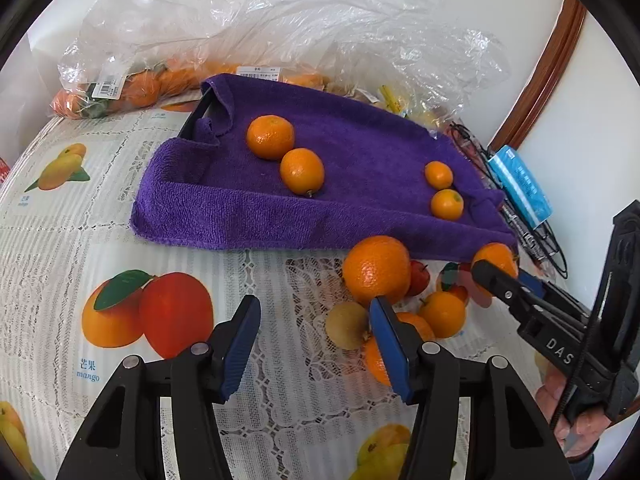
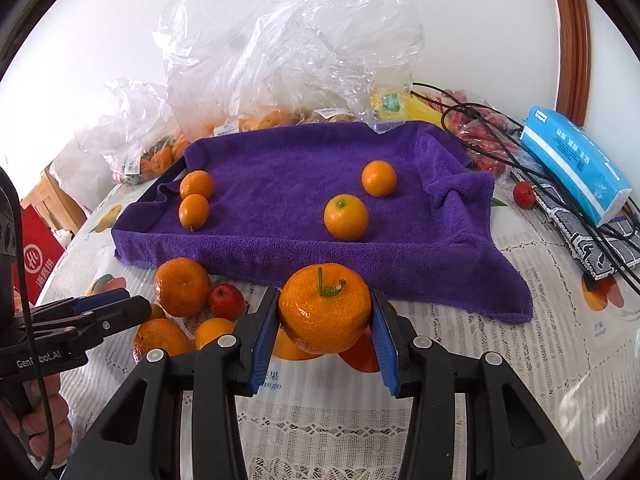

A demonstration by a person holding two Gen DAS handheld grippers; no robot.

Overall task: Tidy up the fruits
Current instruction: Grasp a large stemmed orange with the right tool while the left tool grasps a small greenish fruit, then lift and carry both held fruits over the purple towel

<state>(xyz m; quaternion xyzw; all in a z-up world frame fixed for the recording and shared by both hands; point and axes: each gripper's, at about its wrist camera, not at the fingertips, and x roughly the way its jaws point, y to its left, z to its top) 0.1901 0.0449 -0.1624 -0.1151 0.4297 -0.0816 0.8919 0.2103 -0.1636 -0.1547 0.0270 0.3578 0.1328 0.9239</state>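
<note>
A tray draped in a purple towel [image 2: 304, 160] carries two larger mandarins [image 1: 270, 136] at its left and two small oranges [image 1: 439, 174] at its right. In front of it lies a loose pile: a big mandarin [image 1: 376, 270], small oranges [image 1: 442, 314], a yellow-brown fruit [image 1: 346, 324] and small red fruits [image 2: 227, 301]. My right gripper [image 2: 325, 320] is shut on a stemmed mandarin [image 2: 324, 312], held just above the table before the towel's front edge. My left gripper [image 1: 316, 346] stands open over bare tablecloth, its right pad [image 1: 388, 344] beside the pile.
Clear plastic bags [image 2: 280, 52] with more fruit are heaped behind the tray. A blue tissue pack [image 2: 576, 164], black cables [image 2: 500, 148] and a lone red fruit [image 2: 524, 194] lie to the right. The tablecloth [image 1: 60, 264] has printed fruit pictures. A hand [image 2: 44, 428] grips the left tool.
</note>
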